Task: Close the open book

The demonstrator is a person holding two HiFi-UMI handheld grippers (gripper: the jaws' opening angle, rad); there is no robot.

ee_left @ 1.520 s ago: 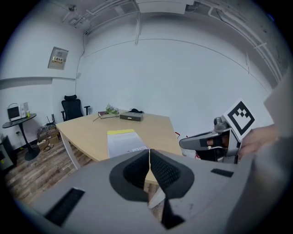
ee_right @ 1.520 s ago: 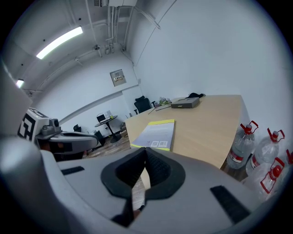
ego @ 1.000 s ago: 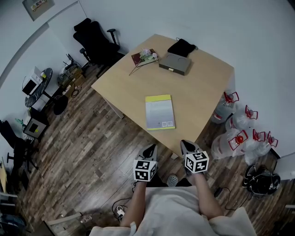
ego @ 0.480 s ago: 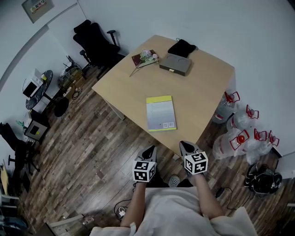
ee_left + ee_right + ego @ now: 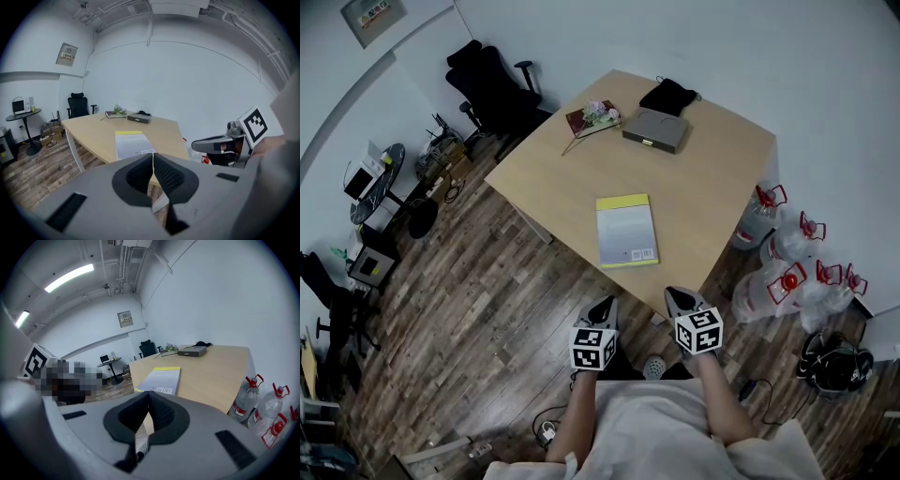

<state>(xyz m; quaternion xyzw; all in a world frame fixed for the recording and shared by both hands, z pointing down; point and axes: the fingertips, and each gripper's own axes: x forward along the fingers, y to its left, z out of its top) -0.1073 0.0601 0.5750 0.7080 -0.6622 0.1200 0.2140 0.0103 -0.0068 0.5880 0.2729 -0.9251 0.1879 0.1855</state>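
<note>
A book (image 5: 625, 230) with a grey cover and a yellow strip at its far end lies flat and closed on the wooden table (image 5: 553, 173), near the front edge. It also shows ahead in the left gripper view, book (image 5: 133, 144), and in the right gripper view, book (image 5: 162, 380). My left gripper (image 5: 607, 307) hangs short of the table edge, over the floor, shut with nothing in it. My right gripper (image 5: 679, 300) is beside it at the table's near corner, also shut and empty. Neither touches the book.
At the table's far end lie a grey flat box (image 5: 656, 129), a black pouch (image 5: 669, 96) and a dark book with flowers (image 5: 593, 116). Several water jugs (image 5: 787, 272) stand on the floor at the right. A black office chair (image 5: 492, 89) stands at the back left.
</note>
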